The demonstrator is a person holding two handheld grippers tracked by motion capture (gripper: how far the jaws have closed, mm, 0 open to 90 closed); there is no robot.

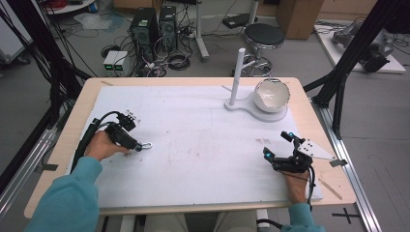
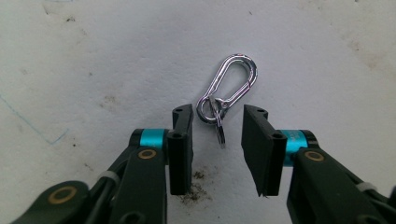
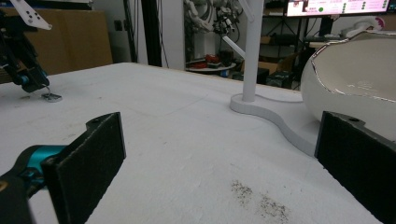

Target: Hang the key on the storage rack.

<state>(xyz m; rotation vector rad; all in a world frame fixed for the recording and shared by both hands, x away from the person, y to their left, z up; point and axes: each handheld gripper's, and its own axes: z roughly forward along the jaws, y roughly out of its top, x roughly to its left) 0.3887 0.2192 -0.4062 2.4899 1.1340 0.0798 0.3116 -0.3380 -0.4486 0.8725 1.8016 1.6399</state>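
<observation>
A silver carabiner clip (image 2: 228,86) with a small key ring lies flat on the white mat, also seen from above as the carabiner (image 1: 146,145). My left gripper (image 2: 215,126) is open over it, its jaws on either side of the ring end without touching it; in the high view the left gripper (image 1: 138,145) sits at the mat's left. My right gripper (image 1: 278,145) rests at the front right, open and holding nothing, its jaws spread wide in the right gripper view (image 3: 219,154). From there the left gripper (image 3: 28,77) shows far off.
A white stand with an upright post (image 1: 237,77) and a flat base (image 1: 273,116) stands at the back right, carrying a white bowl (image 1: 271,94). The bowl (image 3: 355,70) looms near the right gripper. Black frame struts (image 1: 338,82) flank the table.
</observation>
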